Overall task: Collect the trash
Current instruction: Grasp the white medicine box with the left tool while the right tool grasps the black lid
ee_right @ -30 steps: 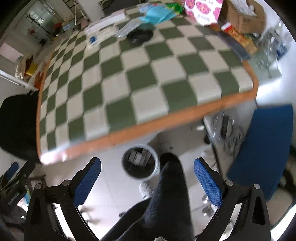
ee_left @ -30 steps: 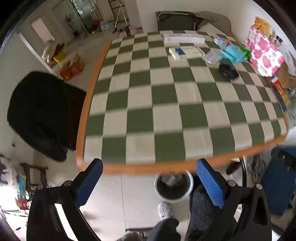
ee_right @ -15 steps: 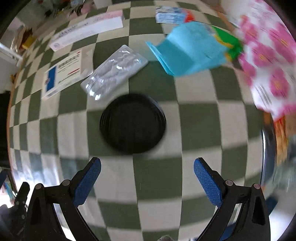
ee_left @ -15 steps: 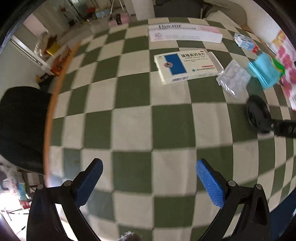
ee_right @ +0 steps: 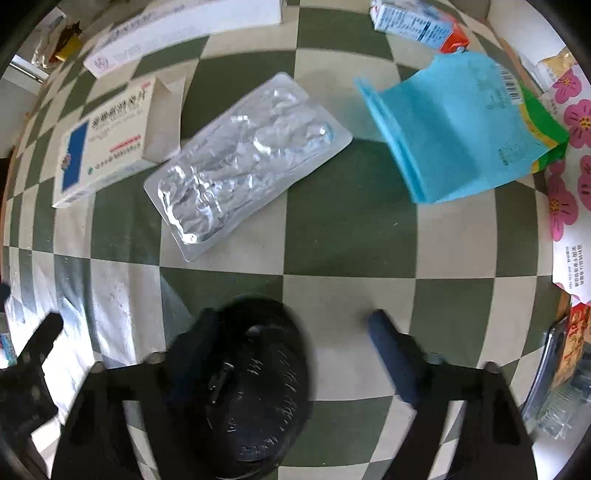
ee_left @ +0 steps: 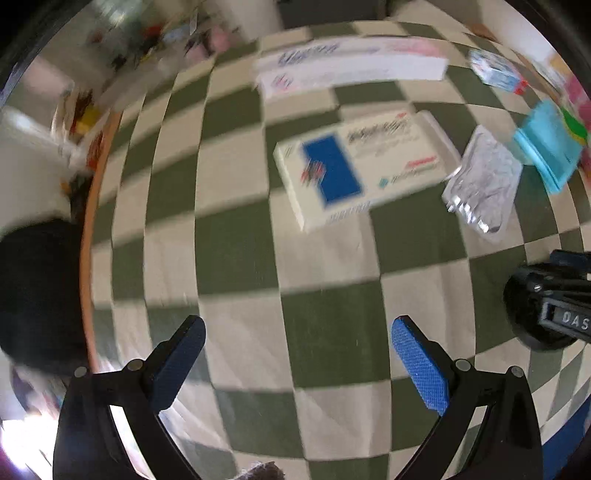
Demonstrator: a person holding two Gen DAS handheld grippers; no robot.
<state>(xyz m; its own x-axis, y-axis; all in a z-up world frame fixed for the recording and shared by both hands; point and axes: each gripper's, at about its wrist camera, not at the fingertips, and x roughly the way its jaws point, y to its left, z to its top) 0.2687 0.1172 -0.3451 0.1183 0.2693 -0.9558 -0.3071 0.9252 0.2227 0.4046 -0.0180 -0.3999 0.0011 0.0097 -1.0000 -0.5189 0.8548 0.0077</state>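
A black round plastic lid lies on the checkered table, between my right gripper's open fingers, nearer the left finger. Beyond it lie a silver blister pack, a blue-and-white medicine box, a cyan packet and a small carton. My left gripper is open and empty above the cloth. In its view the medicine box and blister pack lie ahead, and the right gripper's body shows over the lid at right.
A long white box lies at the far side. A floral pink box stands at the right edge. The table's orange rim runs down the left, with a black chair beside it.
Both grippers have moved forward and lower over the table. The right gripper has come down around the black lid. The left has closed in on the medicine box.
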